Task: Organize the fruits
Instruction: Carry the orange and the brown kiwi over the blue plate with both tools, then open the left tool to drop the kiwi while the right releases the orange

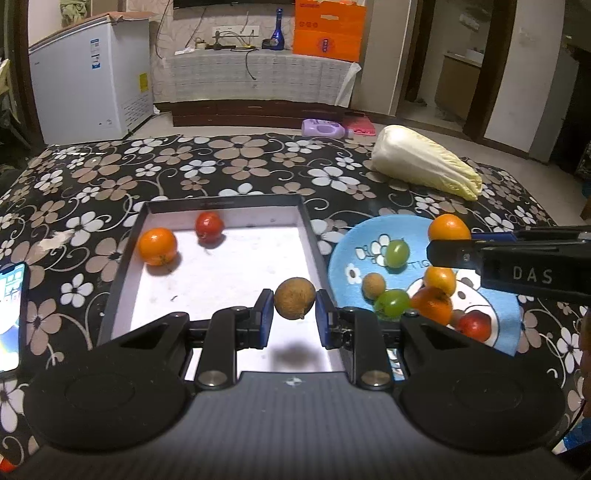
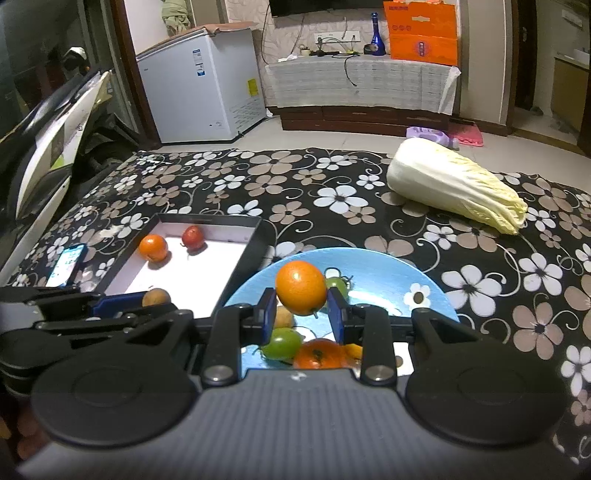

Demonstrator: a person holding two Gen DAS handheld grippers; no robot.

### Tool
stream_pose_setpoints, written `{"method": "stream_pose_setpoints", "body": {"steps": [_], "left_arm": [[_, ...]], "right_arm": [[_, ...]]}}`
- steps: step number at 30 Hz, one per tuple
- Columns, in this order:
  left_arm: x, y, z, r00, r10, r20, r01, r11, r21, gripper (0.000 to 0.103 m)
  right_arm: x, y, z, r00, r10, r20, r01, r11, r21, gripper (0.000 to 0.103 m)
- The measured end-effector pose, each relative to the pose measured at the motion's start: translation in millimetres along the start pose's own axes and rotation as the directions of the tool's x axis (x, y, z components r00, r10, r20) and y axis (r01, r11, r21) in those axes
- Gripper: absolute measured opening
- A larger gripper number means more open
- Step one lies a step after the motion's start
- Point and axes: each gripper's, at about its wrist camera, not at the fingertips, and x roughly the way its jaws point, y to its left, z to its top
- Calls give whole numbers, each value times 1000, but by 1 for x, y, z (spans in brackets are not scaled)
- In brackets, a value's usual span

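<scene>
- Floral black cloth [image 1: 229, 173] covers our table, and a tiled floor runs to a white chest freezer [image 1: 92, 74] and a low cabinet with an orange box [image 1: 327, 29] at the far wall.
- We hold a brown round fruit [image 1: 294, 298] clamped between the blue pads of our left gripper [image 1: 294, 314], lifted above the near right part of the white-floored box [image 1: 221, 280]; its shadow falls on the box floor below.
- We hold an orange [image 2: 301, 287] pinched in our right gripper [image 2: 302, 314], raised over the blue round mat [image 2: 388, 269].
- Inside the box, at its far left, we see another orange [image 1: 157, 246] and a red fruit [image 1: 209, 227] near each other but apart.
- On the mat, just right of the box, lie two green fruits [image 1: 397, 253], a small brown fruit [image 1: 373, 285], two more oranges [image 1: 432, 304] and a red one [image 1: 474, 325], clustered at its near side.
- Far right on the cloth lies a napa cabbage [image 1: 424, 162], well apart from the mat.
- A lit phone [image 1: 11, 317] rests at the left edge of the table.
- On the floor beyond the table lies a purple bottle [image 1: 325, 129] on its side.
</scene>
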Motion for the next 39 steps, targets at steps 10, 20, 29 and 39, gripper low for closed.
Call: {"method": "stream_pose_setpoints", "body": {"steps": [10, 20, 29, 39], "left_arm": [[2, -32, -3, 996, -86, 3, 86, 995, 49, 29], [6, -68, -12, 983, -183, -18, 184, 977, 106, 29], [9, -92, -18, 968, -249, -39, 252, 957, 143, 29], [12, -98, -19, 963, -266, -45, 270, 950, 159, 29]], "right_arm": [[-3, -14, -4, 1000, -29, -8, 29, 999, 15, 33], [-6, -29, -7, 999, -53, -13, 53, 998, 29, 33], [-9, -38, -10, 998, -66, -18, 66, 997, 37, 33], [-8, -42, -11, 997, -72, -25, 73, 997, 40, 33]]}}
